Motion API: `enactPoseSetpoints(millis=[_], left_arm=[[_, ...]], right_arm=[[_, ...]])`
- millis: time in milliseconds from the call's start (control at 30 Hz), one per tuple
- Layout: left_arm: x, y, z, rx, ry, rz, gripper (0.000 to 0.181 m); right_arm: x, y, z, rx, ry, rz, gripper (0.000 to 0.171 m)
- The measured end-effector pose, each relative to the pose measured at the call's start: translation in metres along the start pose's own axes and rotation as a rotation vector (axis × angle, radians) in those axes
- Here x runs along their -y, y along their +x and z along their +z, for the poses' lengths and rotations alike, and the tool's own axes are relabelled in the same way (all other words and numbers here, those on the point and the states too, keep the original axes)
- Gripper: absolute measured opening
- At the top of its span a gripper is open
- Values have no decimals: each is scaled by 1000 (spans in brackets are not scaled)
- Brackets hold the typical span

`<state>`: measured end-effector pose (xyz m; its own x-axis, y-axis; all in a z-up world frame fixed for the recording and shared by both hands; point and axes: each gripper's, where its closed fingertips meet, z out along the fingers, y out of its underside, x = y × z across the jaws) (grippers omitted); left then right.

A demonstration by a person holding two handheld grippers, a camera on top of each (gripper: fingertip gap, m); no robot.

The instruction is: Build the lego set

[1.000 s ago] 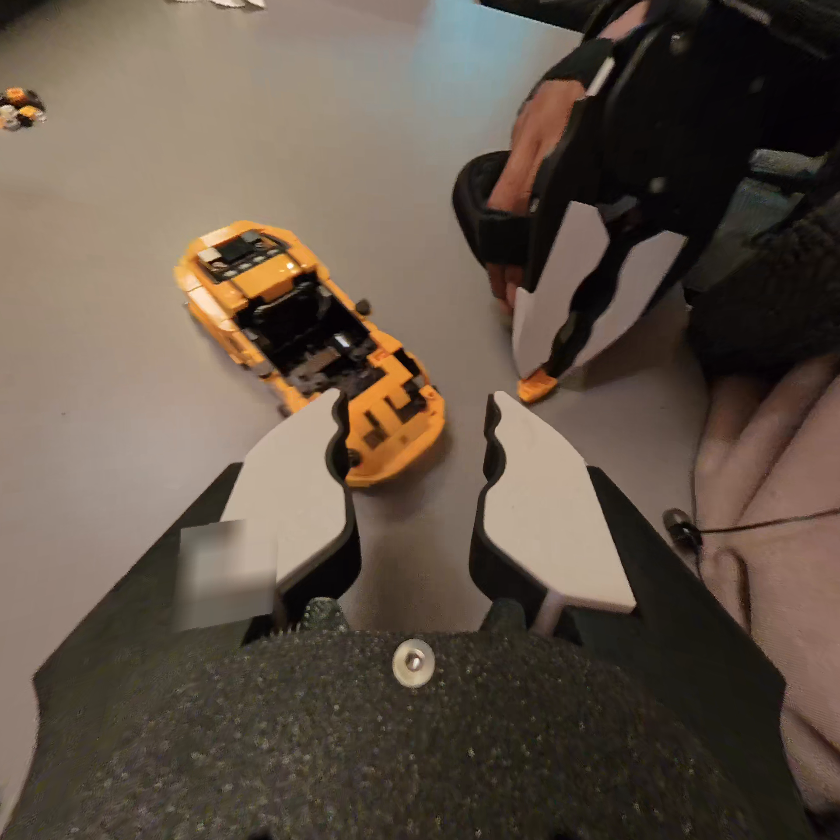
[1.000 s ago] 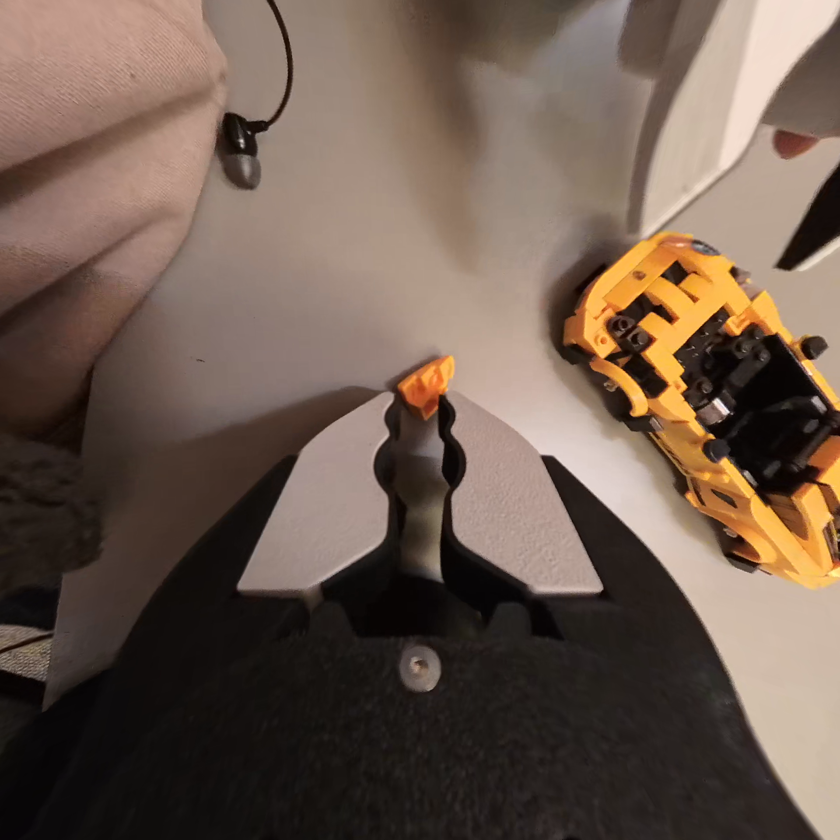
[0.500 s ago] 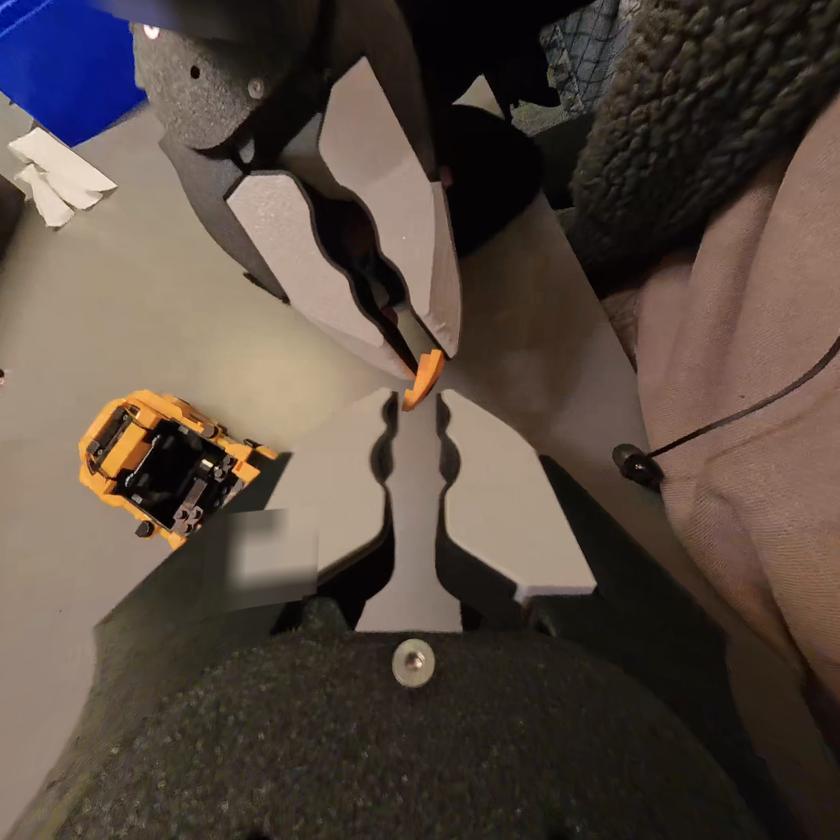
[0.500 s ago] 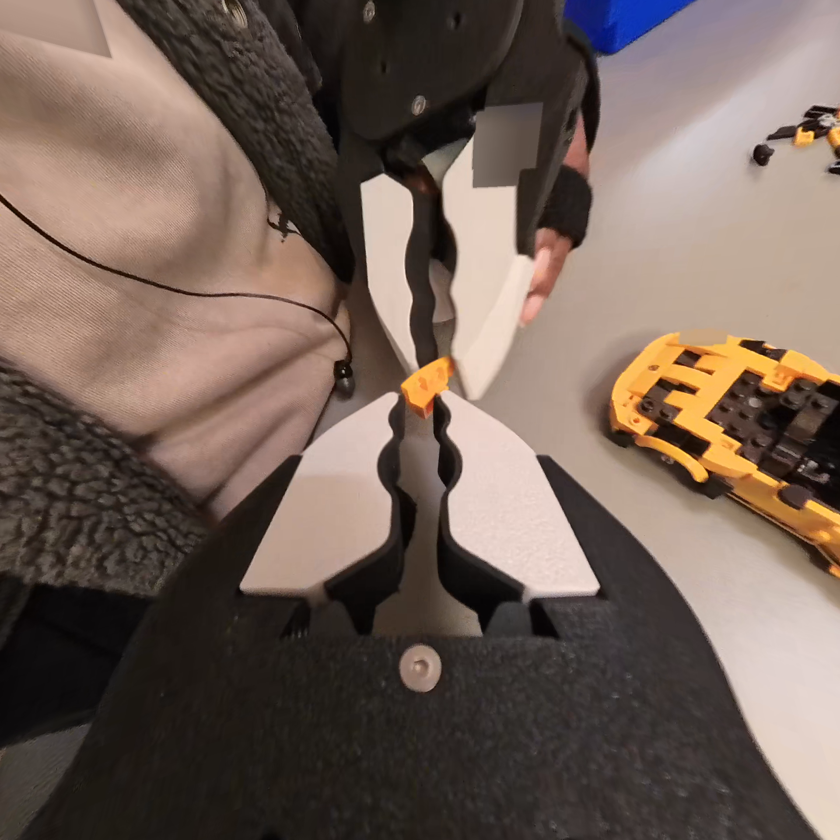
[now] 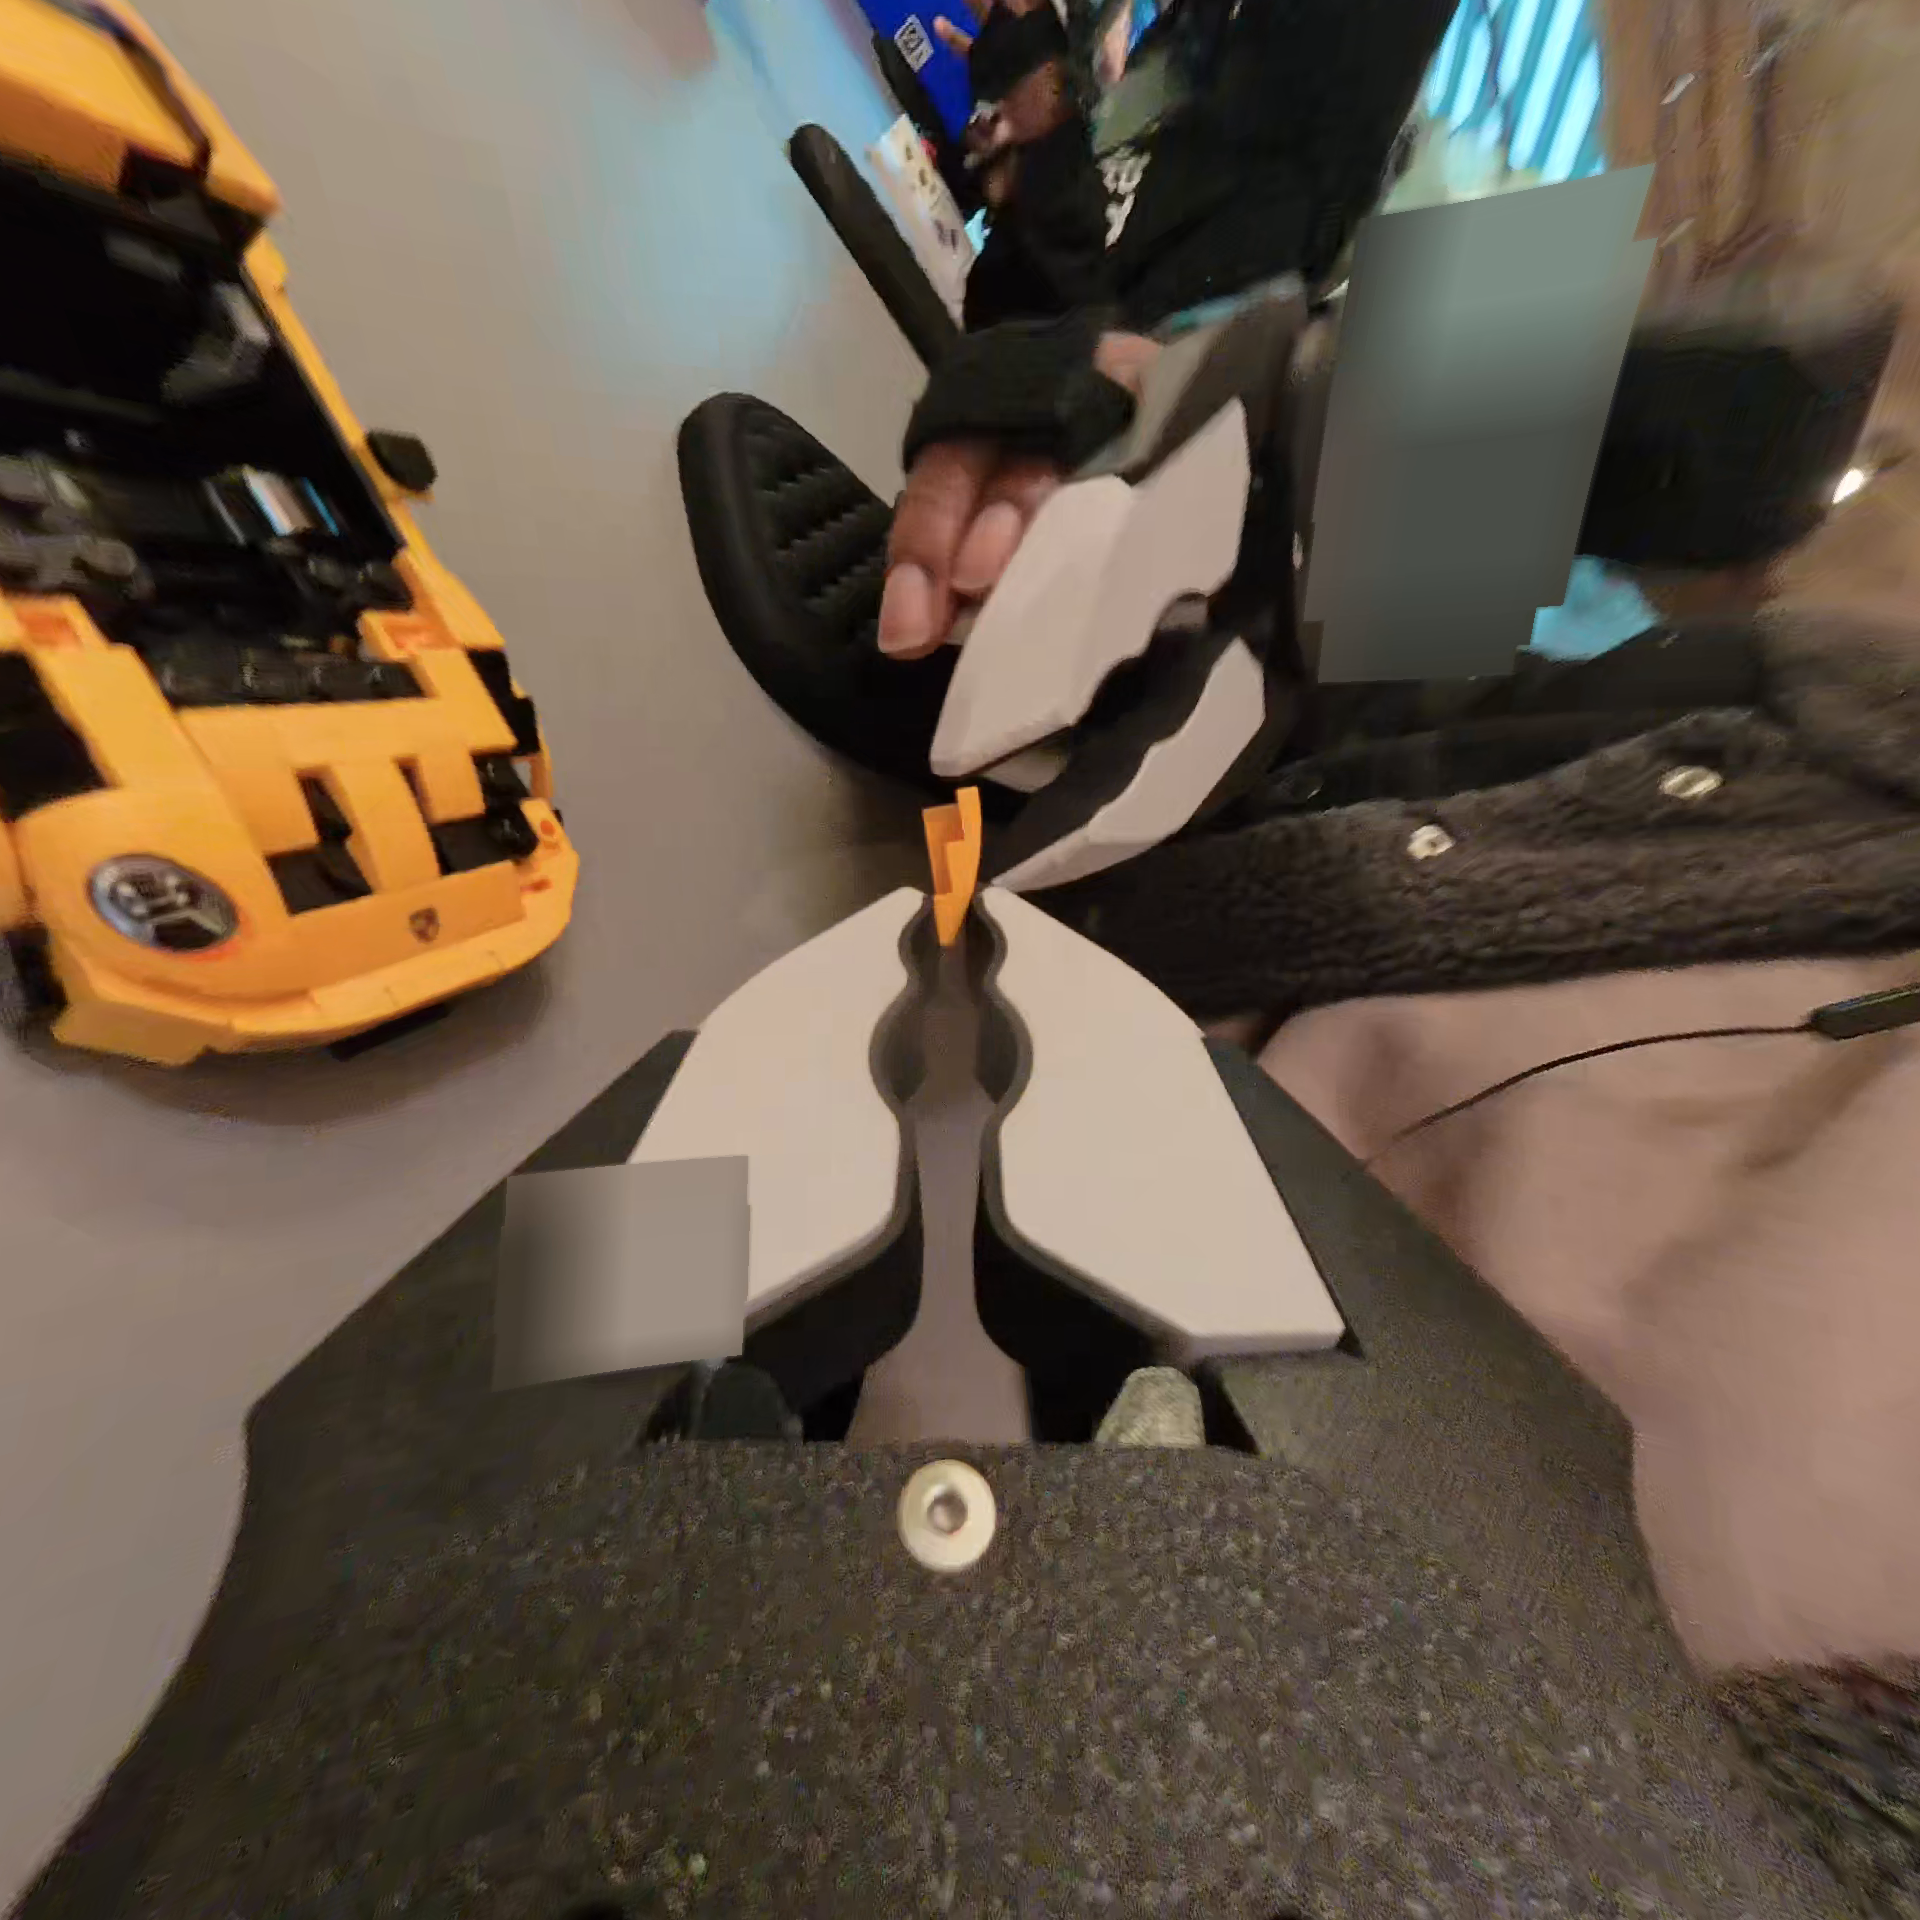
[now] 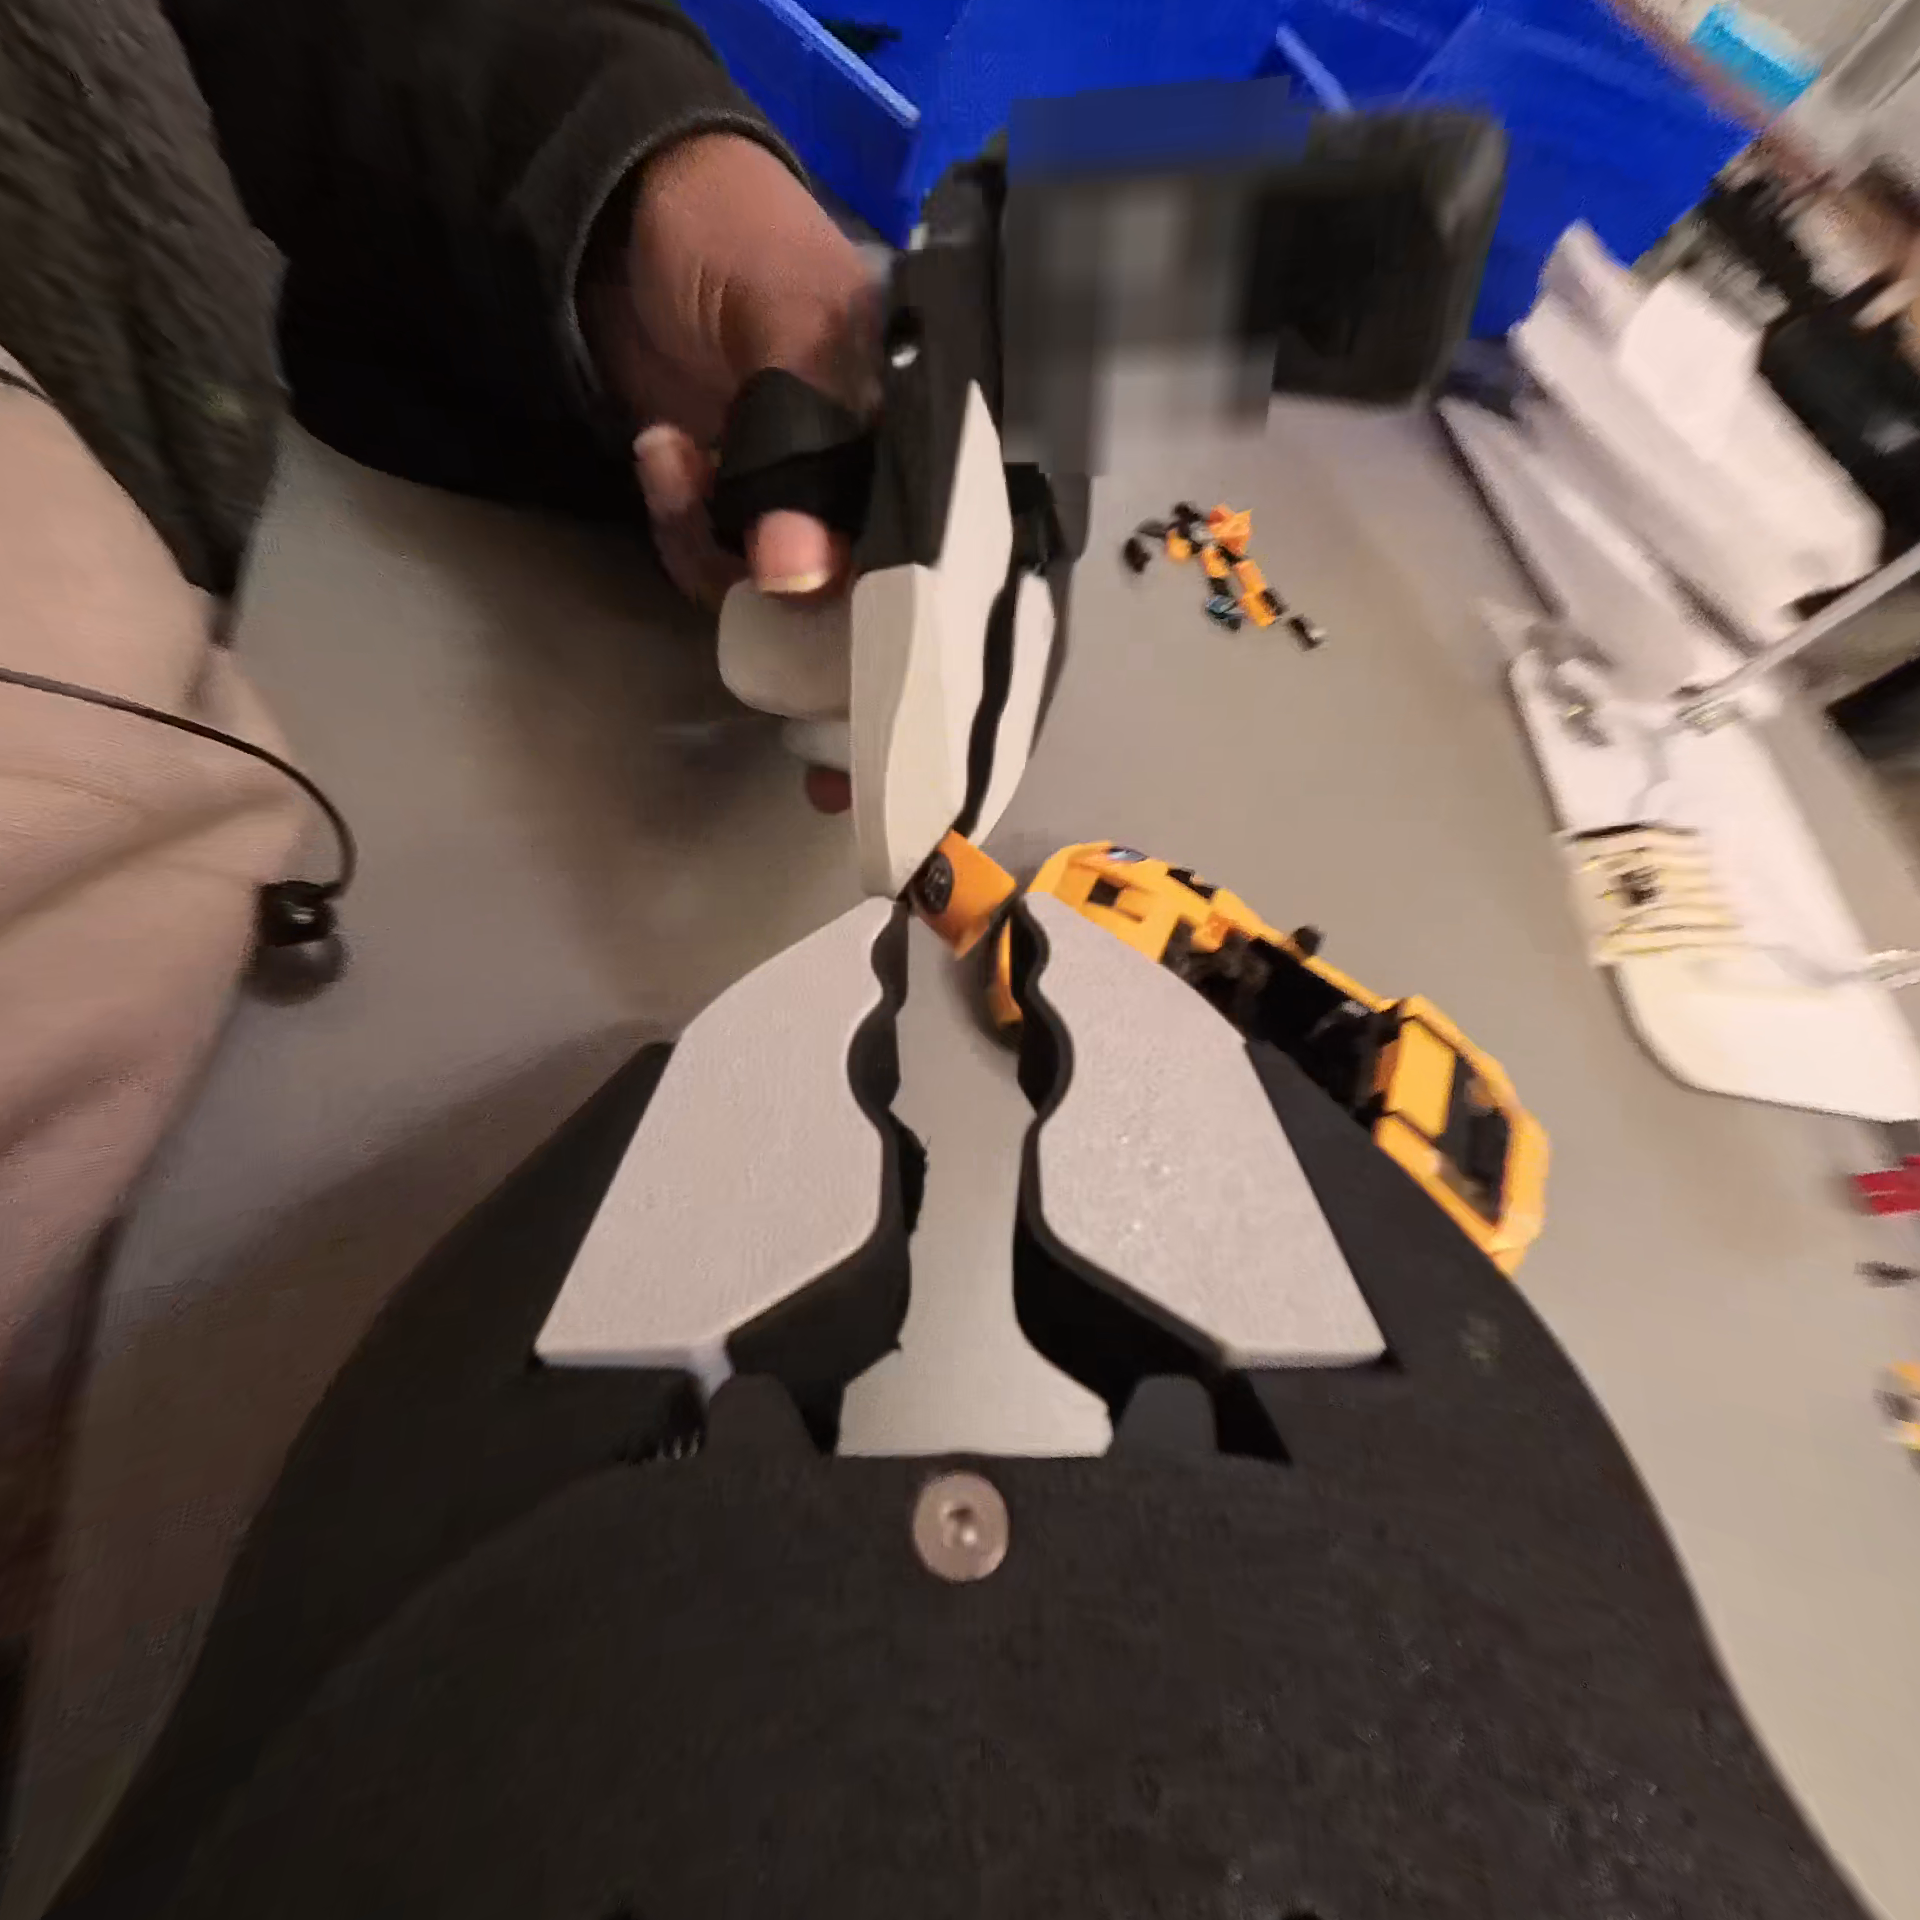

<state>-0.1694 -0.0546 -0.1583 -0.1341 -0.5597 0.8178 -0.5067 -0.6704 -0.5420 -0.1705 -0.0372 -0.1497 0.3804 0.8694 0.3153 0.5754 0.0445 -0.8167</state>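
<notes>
A small orange lego piece (image 5: 951, 868) stands upright, pinched at the tips of my left gripper (image 5: 951, 906), which is shut on it. My right gripper (image 5: 968, 823) faces it from the far side, its jaws apart around the piece's top. In the right wrist view the left gripper (image 6: 925, 871) comes down from above holding the orange piece (image 6: 968, 896), which sits in the gap between the tips of my open right gripper (image 6: 958, 916). The partly built yellow lego car (image 5: 260, 779) lies on the grey table (image 5: 623, 416) to the left; it also shows in the right wrist view (image 6: 1382, 1060).
Several loose orange and black lego pieces (image 6: 1226, 571) lie farther back on the table. White papers (image 6: 1745, 935) lie at the right, blue bins (image 6: 1143, 62) behind. A black rounded pad (image 5: 790, 561) and the person's jacket (image 5: 1507, 883) with an earphone cable (image 6: 296, 914) are close by.
Both grippers lifted and met tip to tip. The orange piece passed from the right gripper into the left, which shut on it. The right gripper's jaws have spread.
</notes>
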Motion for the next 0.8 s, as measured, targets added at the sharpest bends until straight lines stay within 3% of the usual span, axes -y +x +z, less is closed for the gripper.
enactPoseSetpoints(millis=[100, 200, 400, 567, 633, 667, 800], left_arm=[[0, -2, -1, -69, 5, -127, 4], [-3, -4, -2, -104, -18, -180, 4], [-8, -3, -3, -142, -70, -206, 4], [-8, -9, -1, -124, -90, -201, 4], [-10, -12, -4, -79, -118, -141, 6], [-9, -13, -7, -56, -126, -101, 10], [6, -19, -17, 14, -73, -29, 0]], right_arm=[[1, 5, 5, -89, -51, -203, 18], [-6, -1, 10, -33, -123, -314, 22], [-5, -3, 11, 148, -109, -248, 23], [-7, -6, 14, 267, -92, -229, 14], [-6, 1, 14, 288, -71, -198, 0], [-8, 5, 13, 303, -73, -189, 0], [-22, 18, 19, 371, -135, -176, 0]])
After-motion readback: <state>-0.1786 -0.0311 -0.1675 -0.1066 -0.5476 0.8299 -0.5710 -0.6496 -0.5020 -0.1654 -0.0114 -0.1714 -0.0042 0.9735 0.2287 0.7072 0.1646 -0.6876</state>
